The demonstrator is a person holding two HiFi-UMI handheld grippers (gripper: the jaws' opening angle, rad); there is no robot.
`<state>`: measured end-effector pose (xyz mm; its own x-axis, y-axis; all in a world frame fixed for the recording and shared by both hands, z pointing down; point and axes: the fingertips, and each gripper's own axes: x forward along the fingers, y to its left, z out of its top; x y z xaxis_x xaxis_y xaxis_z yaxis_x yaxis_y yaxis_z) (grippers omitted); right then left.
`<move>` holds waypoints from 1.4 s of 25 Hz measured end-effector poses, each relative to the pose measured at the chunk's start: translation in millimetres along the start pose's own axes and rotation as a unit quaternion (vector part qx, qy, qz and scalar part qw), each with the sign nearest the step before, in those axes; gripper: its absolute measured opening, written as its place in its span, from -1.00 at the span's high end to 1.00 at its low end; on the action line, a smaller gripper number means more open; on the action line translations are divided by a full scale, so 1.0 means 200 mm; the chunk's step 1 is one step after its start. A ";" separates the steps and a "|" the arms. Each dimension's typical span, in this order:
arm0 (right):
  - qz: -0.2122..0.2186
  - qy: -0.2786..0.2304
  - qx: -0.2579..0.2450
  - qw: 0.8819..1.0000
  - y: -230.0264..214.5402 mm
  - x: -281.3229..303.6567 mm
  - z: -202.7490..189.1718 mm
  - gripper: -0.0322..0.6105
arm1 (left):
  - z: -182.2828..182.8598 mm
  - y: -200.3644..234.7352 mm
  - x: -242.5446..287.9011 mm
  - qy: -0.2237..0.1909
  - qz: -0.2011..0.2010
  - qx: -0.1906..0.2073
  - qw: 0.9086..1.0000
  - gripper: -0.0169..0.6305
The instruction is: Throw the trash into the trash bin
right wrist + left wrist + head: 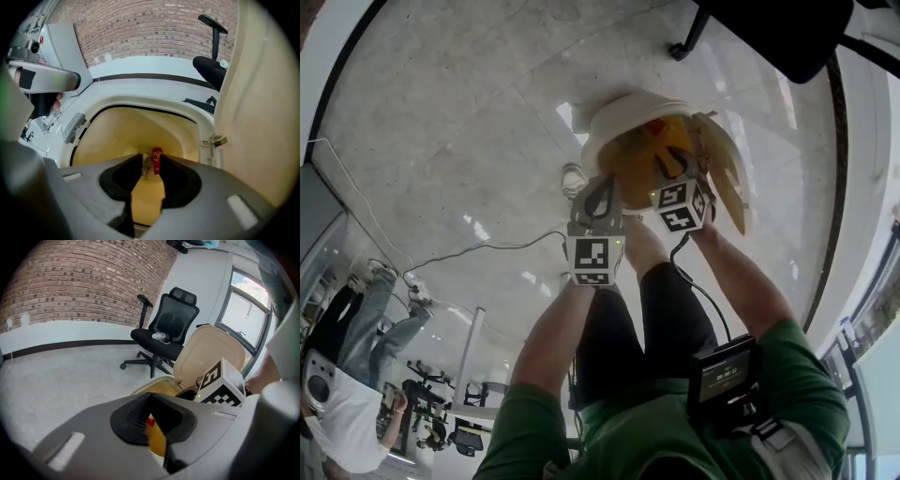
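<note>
The trash bin (614, 111) stands on the floor with its cream lid (727, 178) swung open and a yellow liner inside. A red wrapper (156, 159) and a crumpled silvery scrap (146, 167) lie at the bottom; the red wrapper (656, 127) also shows from above. My right gripper (667, 167) hangs over the bin mouth, and in its own view the right gripper (149, 174) stands open with nothing between its jaws. My left gripper (602, 187) is at the bin's near rim; the left gripper (155, 422) is open too, with only liner and a red speck in the gap.
A black office chair (165, 332) stands beyond the bin by the brick wall, a bottle (160, 336) on its seat. A cable (478, 249) trails over the stone floor on the left. A shoe (573, 178) is beside the bin. Another person (356, 375) is at the far left.
</note>
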<state>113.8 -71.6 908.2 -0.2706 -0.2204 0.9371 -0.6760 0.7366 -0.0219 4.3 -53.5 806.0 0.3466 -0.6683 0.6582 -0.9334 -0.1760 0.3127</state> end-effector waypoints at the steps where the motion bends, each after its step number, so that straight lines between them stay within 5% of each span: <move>1: 0.001 -0.002 0.001 1.000 0.00 -0.01 0.00 0.57 | 0.00 0.00 0.00 0.000 0.000 0.001 1.000 0.92; 9: 0.025 -0.078 0.003 0.997 0.07 -0.29 0.20 0.62 | 0.15 -0.03 -0.14 -0.012 -0.002 0.026 1.000 0.92; 19: 0.013 -0.151 0.018 0.988 0.08 -0.90 0.51 0.89 | 0.63 -0.13 -0.47 -0.060 -0.014 0.075 0.995 0.92; 35: -0.028 -0.329 0.047 0.943 0.09 -2.03 0.98 0.89 | 1.35 -0.44 -1.10 -0.160 -0.063 0.127 0.977 0.92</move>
<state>78.0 -94.0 458.3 -0.5778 -0.6293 0.5198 -0.7513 0.6589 -0.0376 -15.1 -85.5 448.5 0.4512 -0.8140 0.3658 -0.8923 -0.4183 0.1700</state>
